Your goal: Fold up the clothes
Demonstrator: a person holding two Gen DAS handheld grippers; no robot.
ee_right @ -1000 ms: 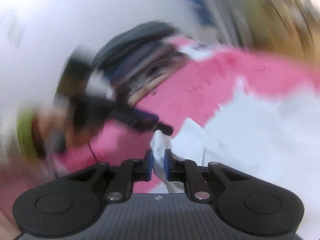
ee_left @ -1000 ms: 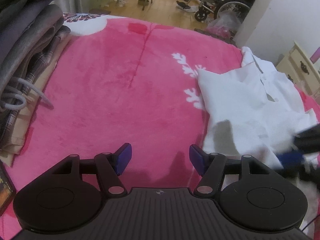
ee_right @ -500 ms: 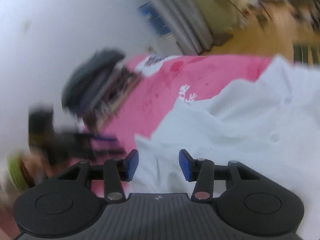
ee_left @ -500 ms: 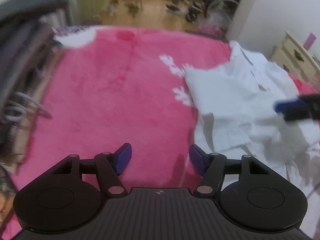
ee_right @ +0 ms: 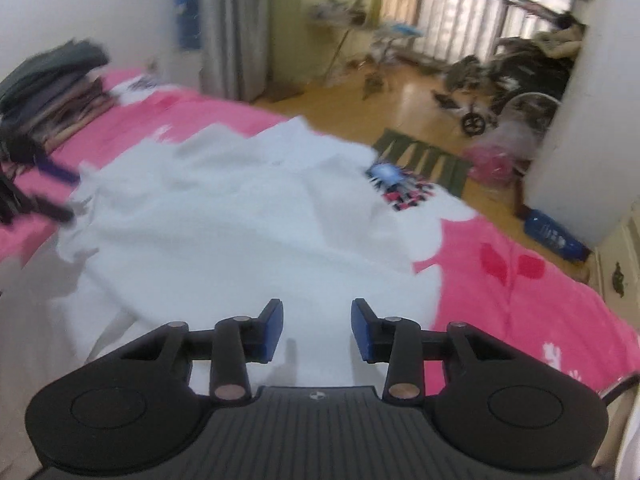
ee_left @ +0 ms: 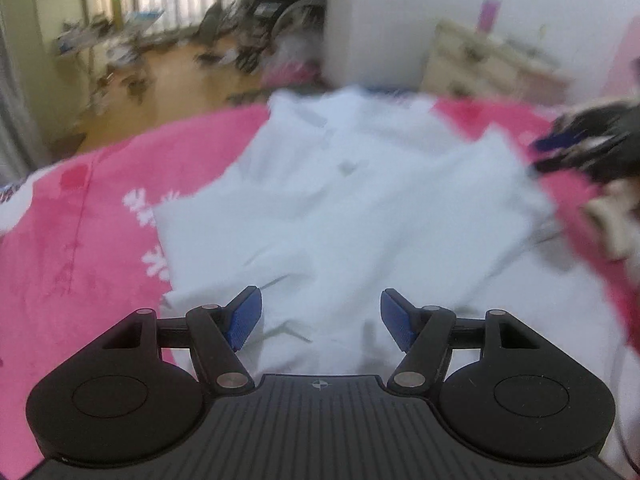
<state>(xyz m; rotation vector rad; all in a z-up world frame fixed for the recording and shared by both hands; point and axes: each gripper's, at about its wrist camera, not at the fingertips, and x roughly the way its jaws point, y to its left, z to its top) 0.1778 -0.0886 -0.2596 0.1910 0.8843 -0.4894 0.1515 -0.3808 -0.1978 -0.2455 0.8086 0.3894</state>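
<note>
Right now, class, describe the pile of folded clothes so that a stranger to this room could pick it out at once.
Find the bed under the pink plush blanket. Beside the wall at its far left corner sits the stack of folded dark and plaid clothes. Unlike the crumpled white shirt spread mid-bed, it is layered, dark and piled high.

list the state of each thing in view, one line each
white shirt: spread out rumpled on the pink blanket, not folded
pink blanket: laid flat over the bed
clothes stack: folded, piled at the far edge
left gripper: open, empty
right gripper: jaws closing, nothing between them
</note>
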